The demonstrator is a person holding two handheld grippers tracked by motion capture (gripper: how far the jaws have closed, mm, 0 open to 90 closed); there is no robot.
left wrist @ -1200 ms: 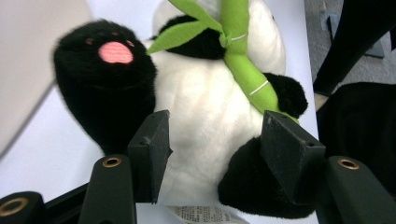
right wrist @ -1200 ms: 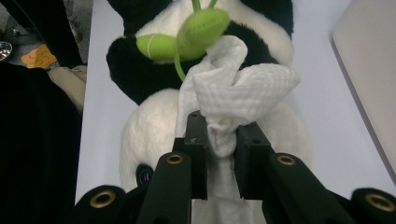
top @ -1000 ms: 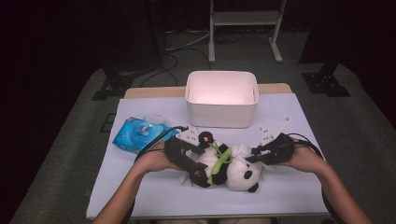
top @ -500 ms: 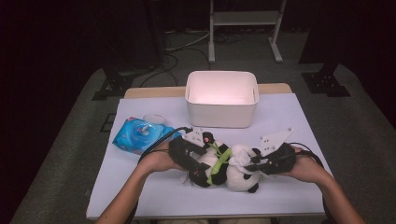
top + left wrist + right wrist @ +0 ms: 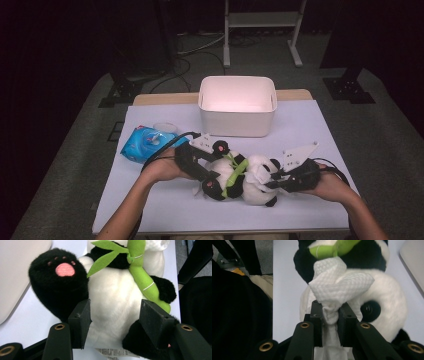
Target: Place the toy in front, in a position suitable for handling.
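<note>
High view, panda: the toy panda (image 5: 240, 177) lies on its back on the white table (image 5: 320, 125), long axis across the table, feet toward my left, head toward my right.
High view, surroundings: white plastic bin (image 5: 238, 106) beyond the panda; blue wipe pack (image 5: 145, 142) to the far left of it.
High view, tools: my left gripper (image 5: 212, 176) meets the panda's foot end; my right gripper (image 5: 272, 182) meets its head end.
Left gripper view, panda: fluffy white belly (image 5: 117, 302), black plush paw with pink stitched pad (image 5: 58, 283), smooth green felt bamboo stalk (image 5: 142, 272) slanting across the chest, leaf pointing left.
Left gripper view, tool state: my jaws stand apart, one on each side of the belly, their pads touching the fur; whether they squeeze it I cannot tell.
Right gripper view, wipe: white dimpled wipe (image 5: 339, 286), bunched, lying against the panda's head just past my jaws.
Right gripper view, tool state: my jaws are clamped on the wipe's twisted lower end.
Right gripper view, panda: white fur, round black ear (image 5: 369, 310), head nearest my tool.
</note>
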